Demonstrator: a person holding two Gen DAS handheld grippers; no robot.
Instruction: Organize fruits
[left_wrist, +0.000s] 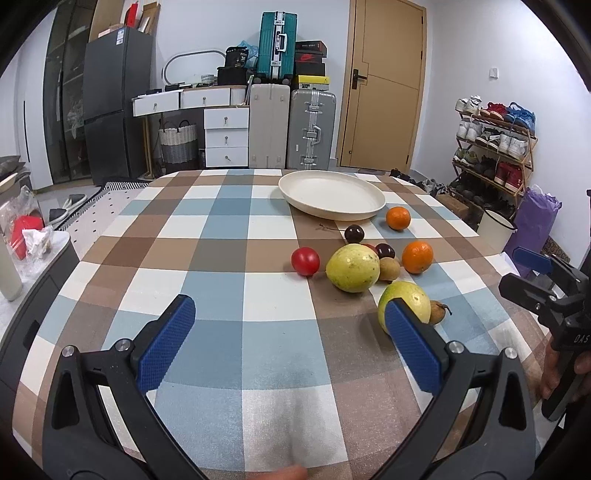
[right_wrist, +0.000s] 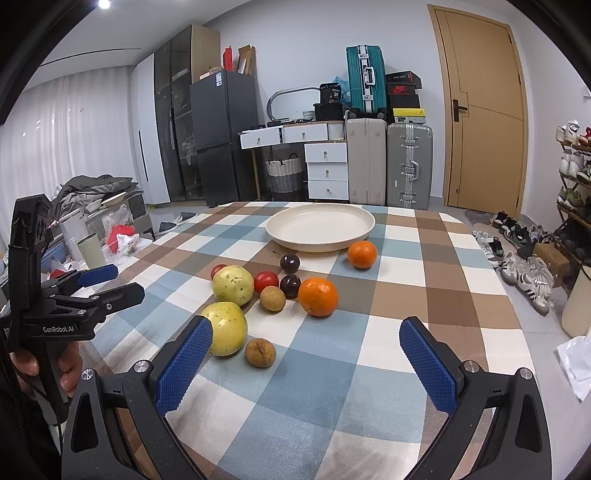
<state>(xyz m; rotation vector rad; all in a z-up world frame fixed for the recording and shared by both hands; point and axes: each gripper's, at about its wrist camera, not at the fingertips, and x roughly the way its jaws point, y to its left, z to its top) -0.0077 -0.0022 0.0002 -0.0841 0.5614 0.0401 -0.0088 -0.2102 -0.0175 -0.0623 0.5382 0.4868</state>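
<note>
A tall wooden door (right_wrist: 480, 110) stands behind the bench. Beside it stand a grey metal suitcase (right_wrist: 409, 166), a beige suitcase (right_wrist: 365, 162) and white drawers (right_wrist: 327, 171).

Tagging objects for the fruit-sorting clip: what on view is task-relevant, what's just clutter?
Task-relevant:
- cream plate, nothing on it
- two oranges
- two yellow-green guavas
- red tomatoes
- dark plums
- two brown longans
- left tool and right tool, both open

Clutter:
- suitcases
- shoe rack
- fridge
</note>
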